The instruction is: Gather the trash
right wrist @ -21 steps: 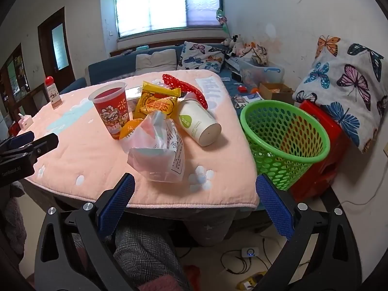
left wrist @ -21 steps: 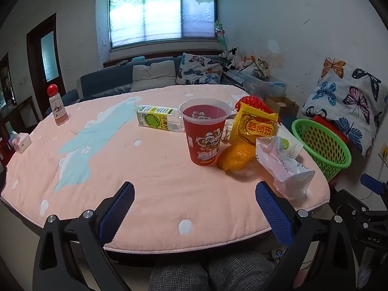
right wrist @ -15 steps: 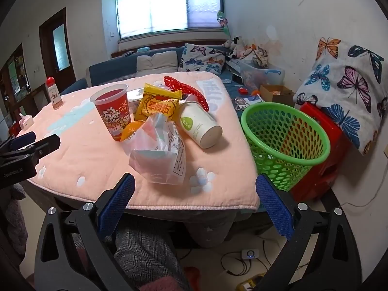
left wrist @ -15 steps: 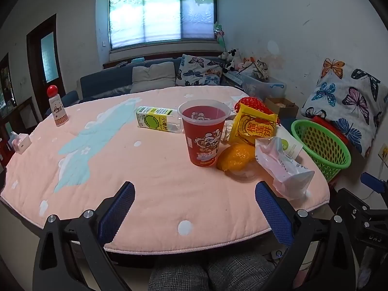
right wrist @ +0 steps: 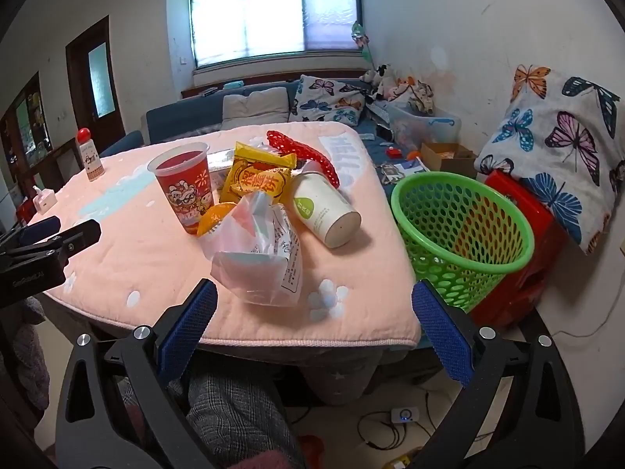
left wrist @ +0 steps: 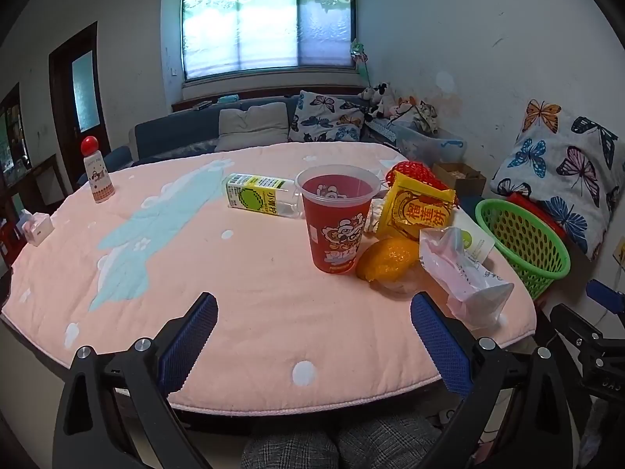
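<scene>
Left gripper [left wrist: 313,334] hangs spread wide and empty at the near edge of the pink quilted counter [left wrist: 242,297]. Right gripper [right wrist: 314,326], equally wide and empty, is nearer the crumpled clear plastic bag [right wrist: 259,262], which lies just ahead, slightly left of centre. The green perforated plastic basket [right wrist: 461,230] waits off the counter's right edge.

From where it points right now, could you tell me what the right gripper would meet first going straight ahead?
Most likely the crumpled clear plastic bag near the table's edge. The right gripper is open and centred on it, though depth is uncertain.
</scene>
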`<state>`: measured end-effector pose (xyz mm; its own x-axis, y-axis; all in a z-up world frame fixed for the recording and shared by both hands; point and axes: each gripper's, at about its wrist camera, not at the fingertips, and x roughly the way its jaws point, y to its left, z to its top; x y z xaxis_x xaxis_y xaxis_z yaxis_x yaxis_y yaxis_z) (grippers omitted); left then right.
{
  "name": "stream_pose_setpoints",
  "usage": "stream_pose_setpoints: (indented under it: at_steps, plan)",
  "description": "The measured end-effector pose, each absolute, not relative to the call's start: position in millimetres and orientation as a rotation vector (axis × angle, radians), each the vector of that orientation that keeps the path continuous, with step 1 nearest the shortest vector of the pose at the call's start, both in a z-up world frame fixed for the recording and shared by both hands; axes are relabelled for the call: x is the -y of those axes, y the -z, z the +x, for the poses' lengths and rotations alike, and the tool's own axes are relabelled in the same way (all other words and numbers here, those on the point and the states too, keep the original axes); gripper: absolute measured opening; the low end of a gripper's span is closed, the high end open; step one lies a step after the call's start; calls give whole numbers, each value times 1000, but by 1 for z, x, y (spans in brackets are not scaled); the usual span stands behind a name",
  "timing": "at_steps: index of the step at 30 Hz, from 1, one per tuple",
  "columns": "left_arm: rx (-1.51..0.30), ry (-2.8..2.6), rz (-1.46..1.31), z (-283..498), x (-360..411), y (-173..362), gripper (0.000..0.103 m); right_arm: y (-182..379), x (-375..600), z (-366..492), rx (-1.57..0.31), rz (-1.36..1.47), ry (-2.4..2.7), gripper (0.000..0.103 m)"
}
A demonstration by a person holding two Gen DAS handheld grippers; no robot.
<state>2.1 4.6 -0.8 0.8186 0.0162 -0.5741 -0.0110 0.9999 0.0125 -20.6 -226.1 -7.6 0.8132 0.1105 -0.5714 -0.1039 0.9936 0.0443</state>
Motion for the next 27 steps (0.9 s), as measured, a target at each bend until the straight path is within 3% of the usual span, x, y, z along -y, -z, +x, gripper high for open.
stream_pose_setpoints:
  at_steps: [27]
  plan:
    - [-615, -34, -9, 8, -12, 0, 96, 7, 221, -14, -612, 2, -119, 99]
